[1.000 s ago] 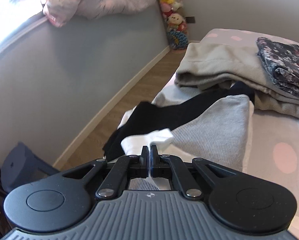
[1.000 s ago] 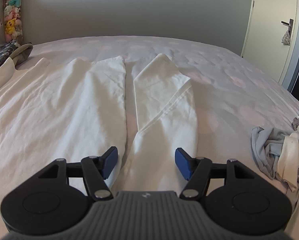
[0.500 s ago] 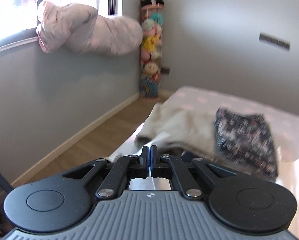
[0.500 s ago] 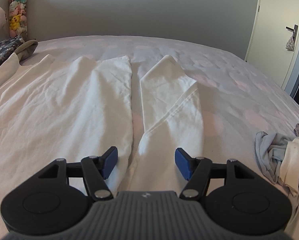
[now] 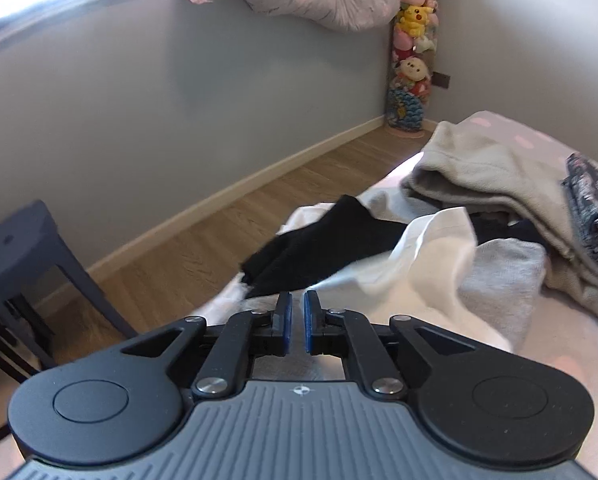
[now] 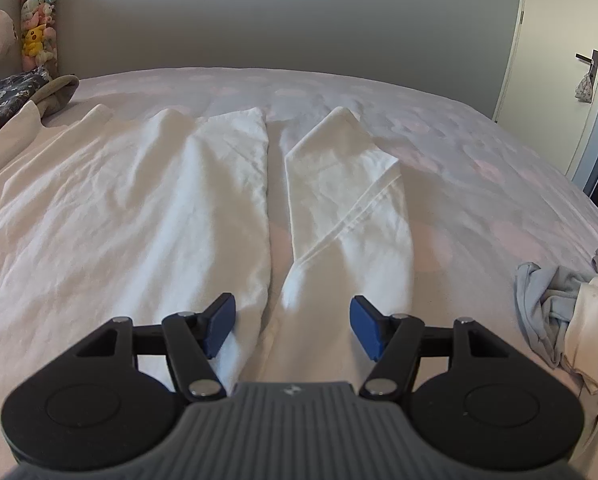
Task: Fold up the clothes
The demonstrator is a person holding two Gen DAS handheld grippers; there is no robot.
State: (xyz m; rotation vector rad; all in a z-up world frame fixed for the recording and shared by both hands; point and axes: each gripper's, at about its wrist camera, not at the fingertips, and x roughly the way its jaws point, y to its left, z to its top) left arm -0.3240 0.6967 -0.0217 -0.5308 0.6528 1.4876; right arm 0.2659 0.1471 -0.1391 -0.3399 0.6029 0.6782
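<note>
A white garment lies spread on the bed, its folded sleeve to the right of the body. My right gripper hovers open just above the gap between body and sleeve, with nothing held. In the left wrist view, a corner of the white garment drapes over a black garment and a grey ribbed one. My left gripper sits just short of that white edge. Its jaws are opening, a narrow gap shows, and nothing is between the pads.
Folded beige fleece and a dark floral piece are stacked at the bed's corner. A dark stool stands on the wood floor by the wall. A crumpled grey and white pile lies at the bed's right edge.
The left gripper was shut on the white cloth; now its jaws have parted and the cloth lies free ahead. Its view swung up toward the wall and back down. The right gripper stayed put.
</note>
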